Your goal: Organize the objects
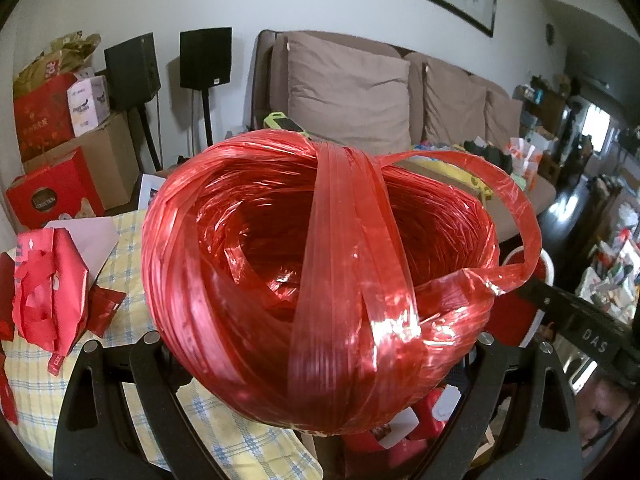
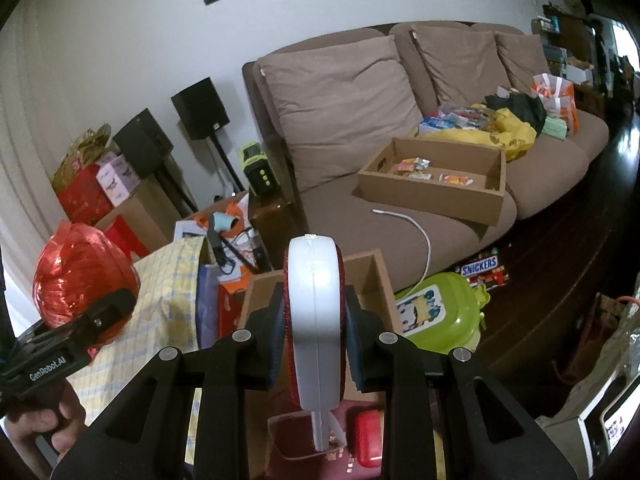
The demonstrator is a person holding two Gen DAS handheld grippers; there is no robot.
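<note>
A big ball of glossy red plastic twine (image 1: 320, 280) fills the left wrist view, and my left gripper (image 1: 320, 344) is shut on it, one black finger (image 1: 156, 364) at each side. A loose strand loops off to the right. From the right wrist view, the same ball (image 2: 80, 272) hangs over the yellow checked cloth (image 2: 168, 280). My right gripper (image 2: 314, 308) is shut on a round white case with a red rim (image 2: 314, 280), held edge-on above an open cardboard box (image 2: 372, 276).
In the box lies a small red case (image 2: 368, 440). A brown sofa (image 2: 340, 216) carries a cardboard tray (image 2: 432, 196) and bags. A green container (image 2: 440, 312) and a Snickers box (image 2: 480, 268) lie on the floor. Red paper bags (image 1: 48, 288) rest on the cloth.
</note>
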